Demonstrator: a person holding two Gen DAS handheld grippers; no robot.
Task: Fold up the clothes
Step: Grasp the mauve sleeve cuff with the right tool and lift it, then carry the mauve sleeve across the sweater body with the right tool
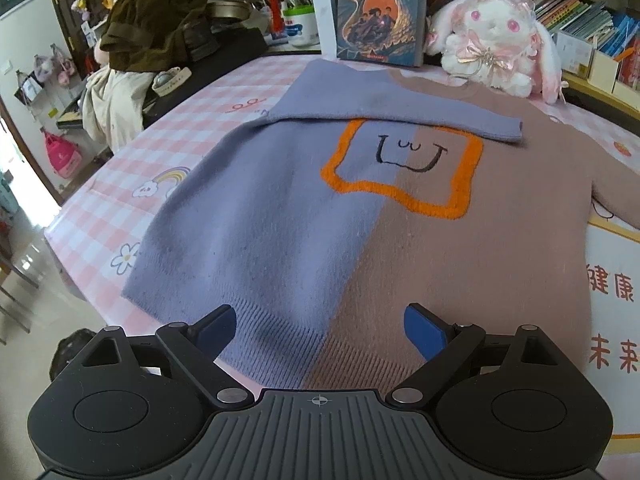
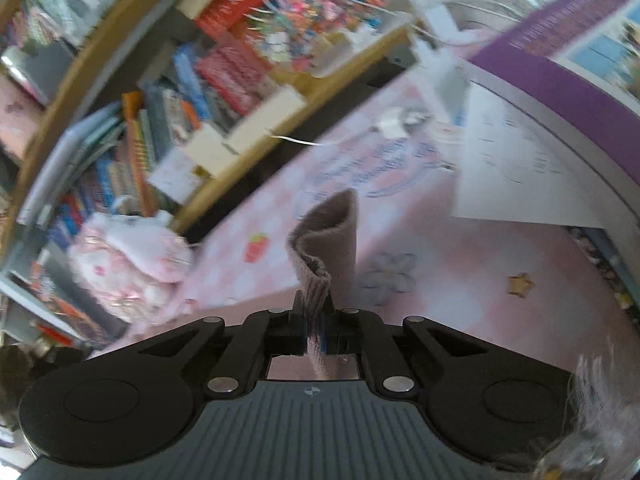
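A half lilac, half brown sweater (image 1: 360,240) with an orange square and a smiley face lies flat on the pink checked table cover (image 1: 120,208). Its lilac sleeve (image 1: 380,108) is folded across the chest. My left gripper (image 1: 320,332) is open, just above the ribbed hem at the colour seam. In the right wrist view my right gripper (image 2: 316,320) is shut on the ribbed cuff of the brown sleeve (image 2: 328,236) and holds it lifted above the table. That view is motion-blurred.
A white and pink plush rabbit (image 1: 496,40) and an upright book (image 1: 380,12) stand behind the sweater. Bookshelves (image 2: 180,120) line the back. A pile of dark clothes (image 1: 152,24) sits at the far left. A white paper sheet (image 2: 520,168) lies to the right.
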